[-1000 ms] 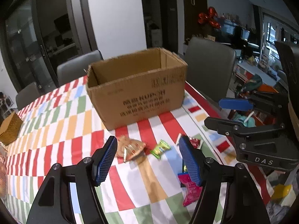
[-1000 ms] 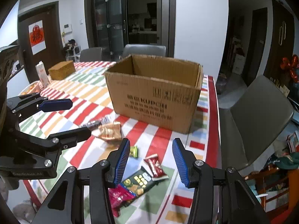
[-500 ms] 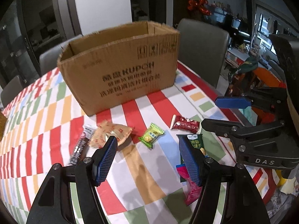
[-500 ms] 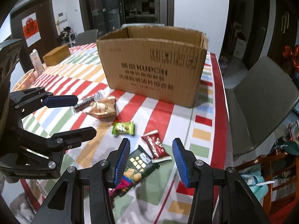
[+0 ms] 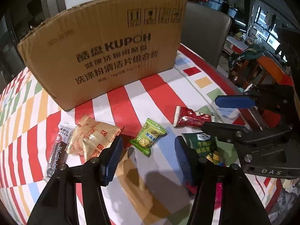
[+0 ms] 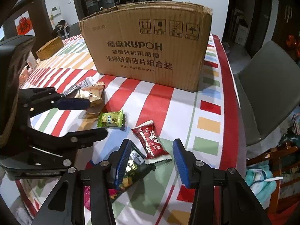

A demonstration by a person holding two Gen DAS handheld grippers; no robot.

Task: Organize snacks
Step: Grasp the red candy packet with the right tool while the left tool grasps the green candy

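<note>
Both my claws tilt steeply down at the bench [image 5: 187,97]. My left claw [image 5: 148,155] has just been narrowing, nothing between its pads, the green snack [image 5: 148,137] just ahead. My right claw [image 6: 151,159] gapes empty above the red snack [image 6: 151,143]. Beyond stands the cardboard box [image 6: 150,46].

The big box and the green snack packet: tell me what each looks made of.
Big box: brown corrugated cardboard, matte; fine ribbing shows across its face and the top edge is rough and torn. Green snack packet: apparently thin plastic film, slightly glossy, with crinkles and zigzag-cut sealed ends; whether it is foil-lined cannot be told.
</note>
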